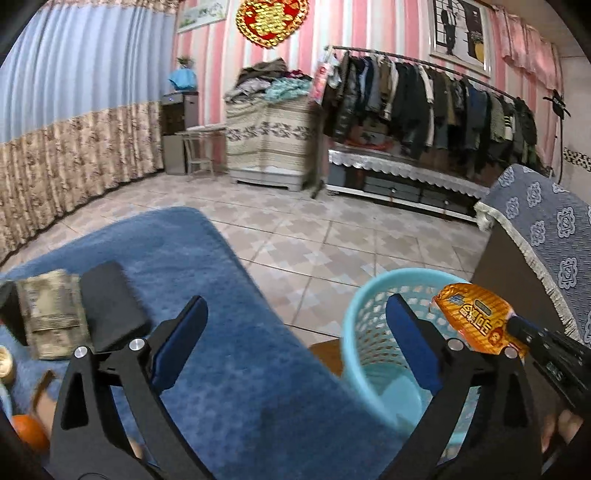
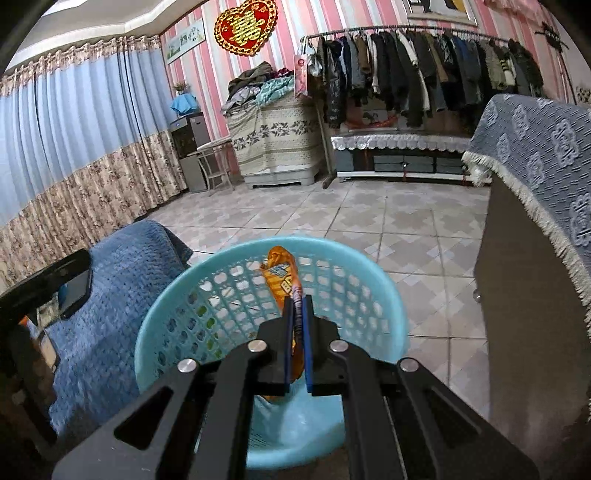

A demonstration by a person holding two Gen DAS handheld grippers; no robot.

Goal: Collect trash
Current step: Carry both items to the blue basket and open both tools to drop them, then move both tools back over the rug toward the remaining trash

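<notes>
Orange wrapper [image 2: 282,278] hangs clamped in the right gripper [image 2: 297,317] over the bin [image 2: 388,295], unreleased; left gripper [image 1: 295,343], at nine o'clock, gapes empty.

Home, likely a bedroom or living room. Loaded clothes rail [image 2: 424,70] along the pink striped wall [image 2: 291,33], floor-length curtains [image 2: 74,147], red double-happiness heart [image 2: 245,26], tiled floor [image 2: 369,221]. Blurry folded laundry pile [image 2: 258,88] on a covered cabinet.

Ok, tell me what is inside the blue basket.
The blue basket shows bare mesh wall and a pale floor. The right gripper holds an orange wrapper over its opening. Its arms hide the bottom's near part.
</notes>
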